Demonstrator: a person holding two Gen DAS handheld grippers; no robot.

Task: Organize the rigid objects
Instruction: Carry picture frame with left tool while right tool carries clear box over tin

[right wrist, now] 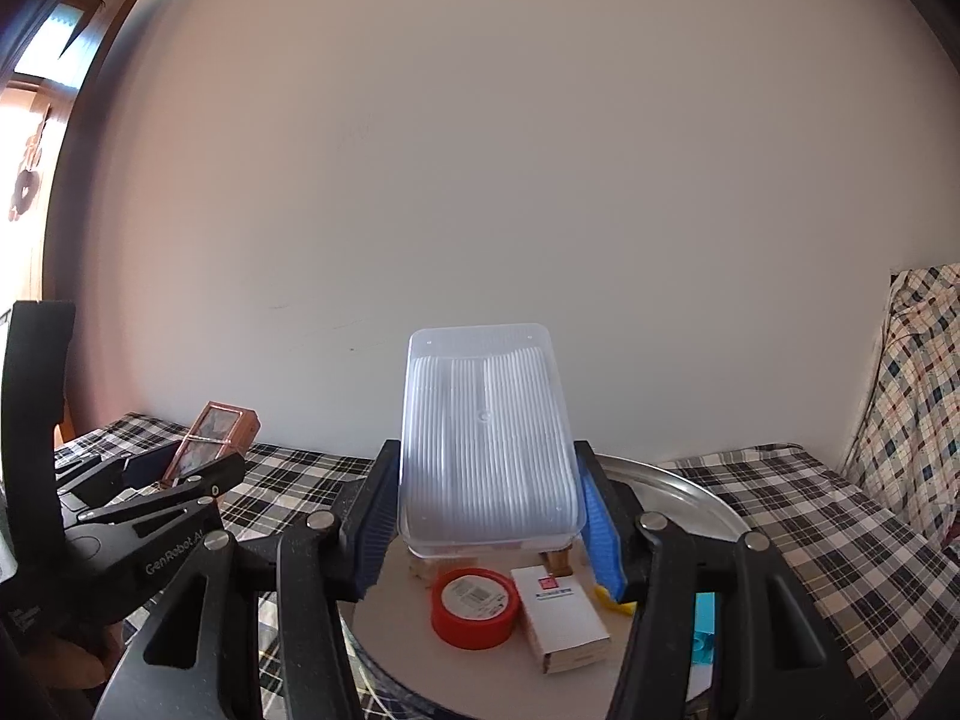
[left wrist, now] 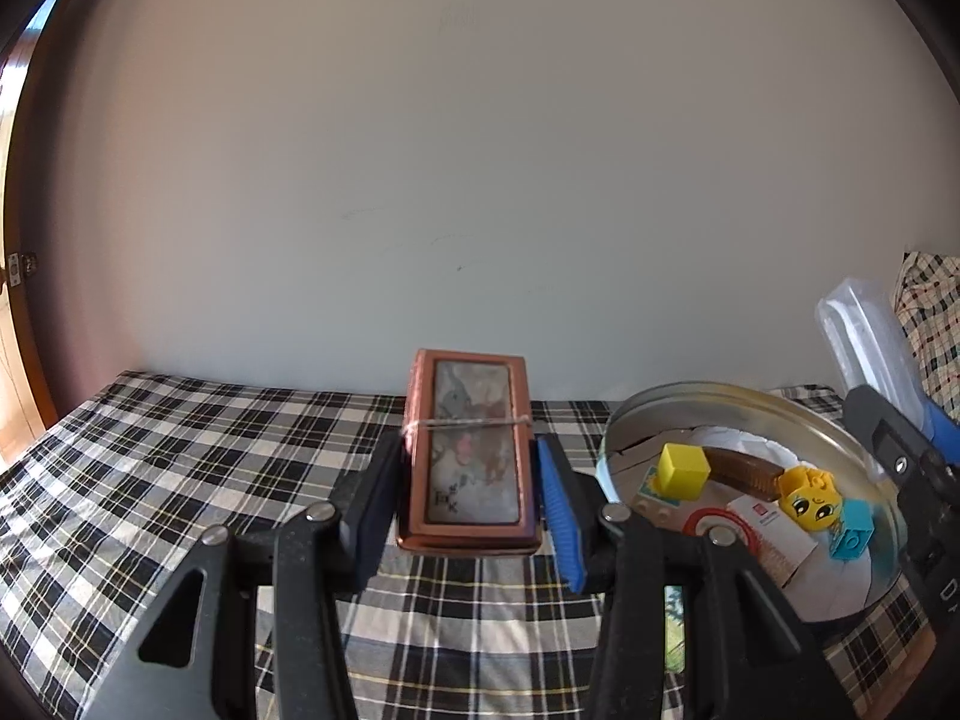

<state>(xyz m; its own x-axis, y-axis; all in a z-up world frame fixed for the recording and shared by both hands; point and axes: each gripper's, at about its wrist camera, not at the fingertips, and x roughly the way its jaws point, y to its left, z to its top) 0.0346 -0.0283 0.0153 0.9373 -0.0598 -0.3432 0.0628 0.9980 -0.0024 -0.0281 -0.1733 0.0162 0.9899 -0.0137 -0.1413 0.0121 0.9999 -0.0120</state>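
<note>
My left gripper [left wrist: 468, 483] is shut on a copper-brown framed box [left wrist: 467, 450] with a picture face and a thin string around it, held above the plaid cloth [left wrist: 180, 450]. My right gripper [right wrist: 489, 516] is shut on a clear ribbed plastic container [right wrist: 487, 432], held tilted over a round metal tin [right wrist: 678, 495]. Inside the tin lie a red tape roll [right wrist: 475, 606], a white card box [right wrist: 561, 618], a yellow cube [left wrist: 683, 471], a yellow face block [left wrist: 810, 501], a blue block [left wrist: 852, 534] and a brown bar [left wrist: 744, 468]. In the right wrist view the left gripper [right wrist: 180, 474] with the framed box [right wrist: 213, 435] is at the left.
A plain white wall [left wrist: 480, 180] stands close behind the cloth-covered surface. A checked pillow or fabric [right wrist: 912, 372] rises at the far right. A wooden door frame [left wrist: 18, 300] is at the far left. Bare plaid cloth lies to the left of the tin.
</note>
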